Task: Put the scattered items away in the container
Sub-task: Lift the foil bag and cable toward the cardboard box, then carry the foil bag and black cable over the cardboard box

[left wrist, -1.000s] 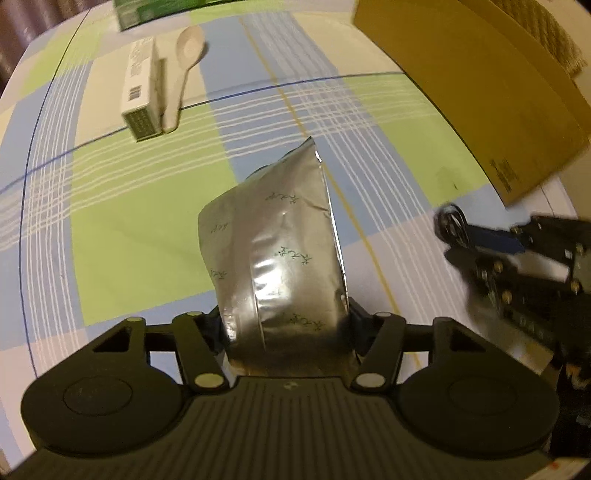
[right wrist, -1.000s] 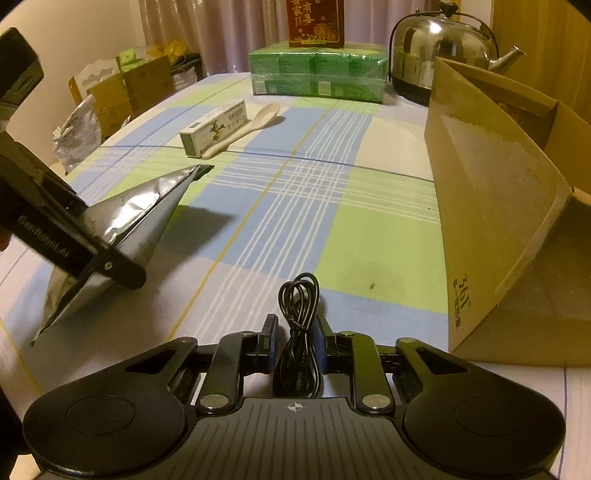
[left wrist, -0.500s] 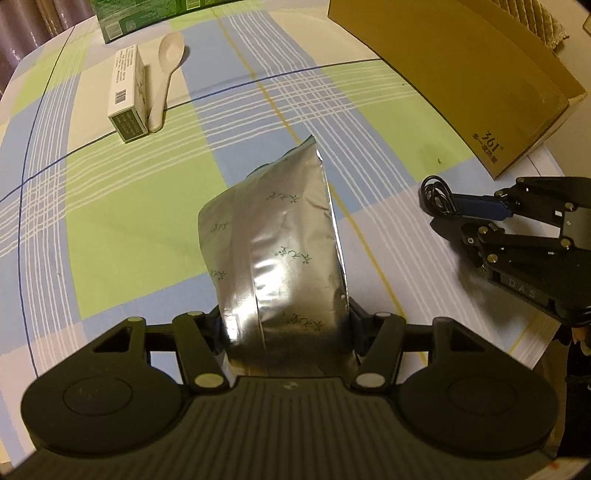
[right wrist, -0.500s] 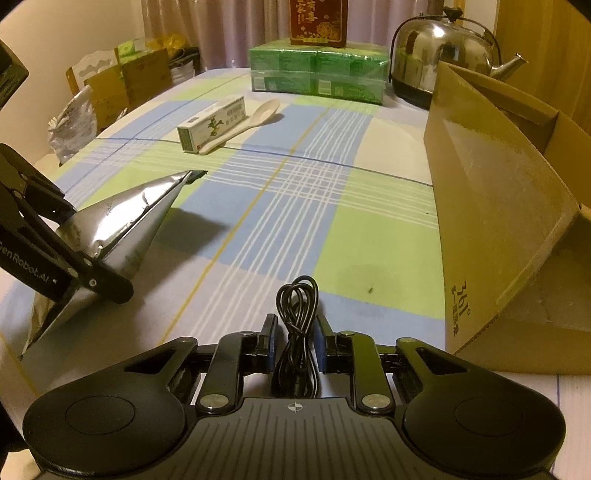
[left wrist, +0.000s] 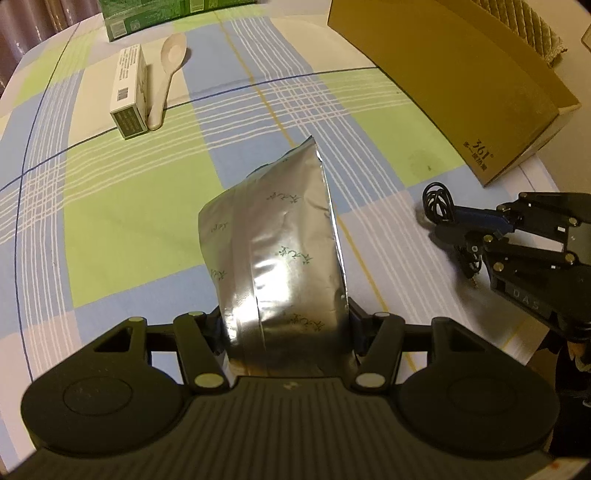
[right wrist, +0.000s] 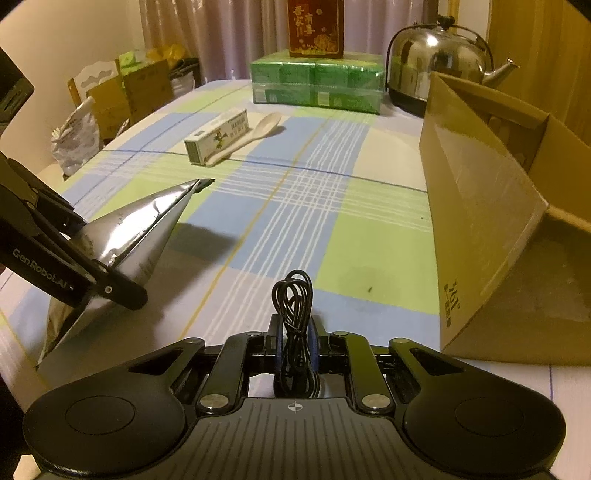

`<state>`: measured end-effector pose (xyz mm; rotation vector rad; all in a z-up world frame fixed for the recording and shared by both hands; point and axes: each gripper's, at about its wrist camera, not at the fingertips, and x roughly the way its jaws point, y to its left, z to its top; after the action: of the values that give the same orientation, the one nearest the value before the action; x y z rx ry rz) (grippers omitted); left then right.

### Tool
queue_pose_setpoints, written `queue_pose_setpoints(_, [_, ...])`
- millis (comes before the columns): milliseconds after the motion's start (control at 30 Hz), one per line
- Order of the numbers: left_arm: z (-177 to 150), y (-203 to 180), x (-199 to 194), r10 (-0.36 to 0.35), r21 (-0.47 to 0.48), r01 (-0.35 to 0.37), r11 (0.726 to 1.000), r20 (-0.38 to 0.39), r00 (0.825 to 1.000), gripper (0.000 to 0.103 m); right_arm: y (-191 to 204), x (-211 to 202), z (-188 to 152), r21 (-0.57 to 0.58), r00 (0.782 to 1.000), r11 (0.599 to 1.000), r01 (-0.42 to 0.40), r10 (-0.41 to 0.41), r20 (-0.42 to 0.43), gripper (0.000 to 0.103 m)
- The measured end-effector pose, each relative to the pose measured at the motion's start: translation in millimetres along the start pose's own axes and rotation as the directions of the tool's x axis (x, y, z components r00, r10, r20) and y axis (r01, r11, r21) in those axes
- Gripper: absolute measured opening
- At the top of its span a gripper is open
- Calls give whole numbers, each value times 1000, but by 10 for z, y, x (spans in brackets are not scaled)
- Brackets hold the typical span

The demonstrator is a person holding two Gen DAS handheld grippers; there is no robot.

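Observation:
My left gripper is shut on a silver foil pouch, held just above the checked tablecloth; it also shows in the right wrist view. My right gripper is shut on a coiled black cable, which also shows in the left wrist view. The open cardboard box stands to the right, close to the right gripper. A small white and green carton and a white spoon lie side by side farther back.
A green pack with a red box on it and a steel kettle stand at the table's far end. Boxes and a bag sit beyond the left edge.
Both grippers have drawn back and risen a little with their loads. The right gripper with the cable has come closer to the pouch in the left wrist view.

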<state>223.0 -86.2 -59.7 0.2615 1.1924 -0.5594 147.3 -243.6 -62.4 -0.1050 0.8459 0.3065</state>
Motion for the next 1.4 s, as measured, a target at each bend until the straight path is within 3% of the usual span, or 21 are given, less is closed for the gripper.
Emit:
queue_pose_setpoints(1000, [-95,-328,-580,2,21,-4,1000,93,996,55,66,-628,-28,21,995,999,40,-42,86,10])
queue_pose_setpoints(1400, [69,-599,-680,-14,72,5,997,123,992,55,-109,-909,10,54,986,995,79,-86,143,10])
